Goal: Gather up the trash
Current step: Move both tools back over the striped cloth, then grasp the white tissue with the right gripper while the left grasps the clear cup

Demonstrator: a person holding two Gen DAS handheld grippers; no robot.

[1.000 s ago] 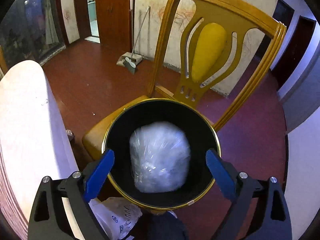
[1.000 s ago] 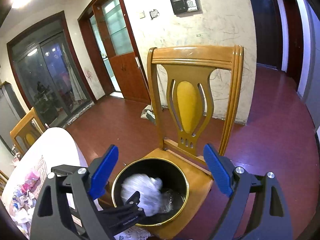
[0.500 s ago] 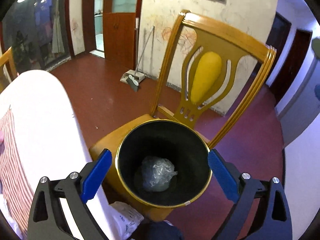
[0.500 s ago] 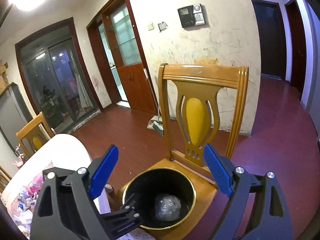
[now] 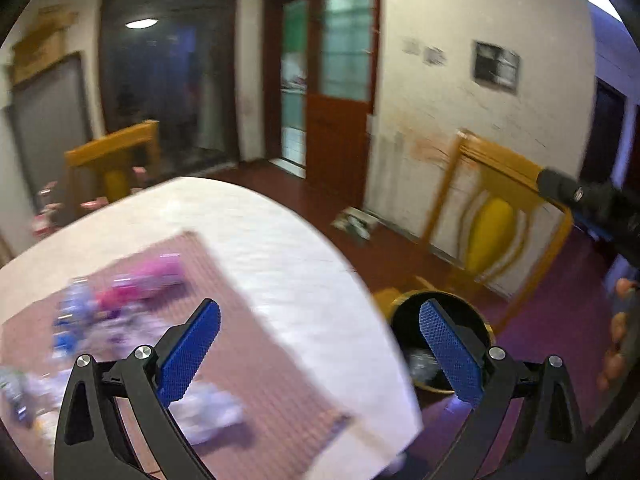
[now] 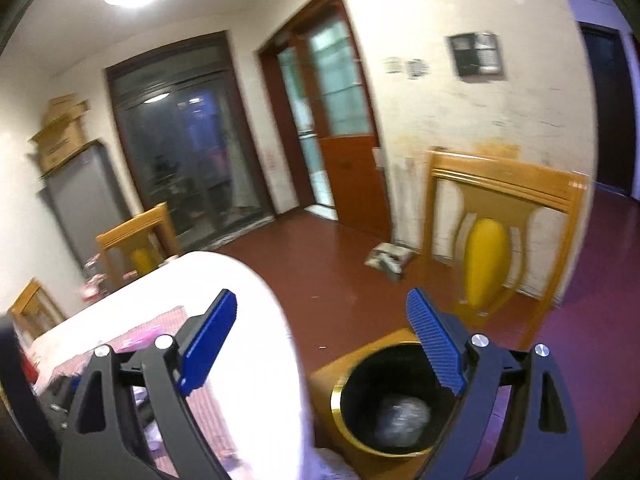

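Bin [image 5: 404, 320] shifted right, behind opening hand-held gripper [image 5: 320, 344]

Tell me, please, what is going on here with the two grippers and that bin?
A person is collecting trash with a handheld gripper in each hand. A crumpled plastic wad lies in the black bin on the wooden chair. The left gripper is empty, its jaws opening, facing the table where blurred litter waits on a mat. The right gripper is open and empty.

Black frames, blue ribbed fingers [image 5: 188, 354]
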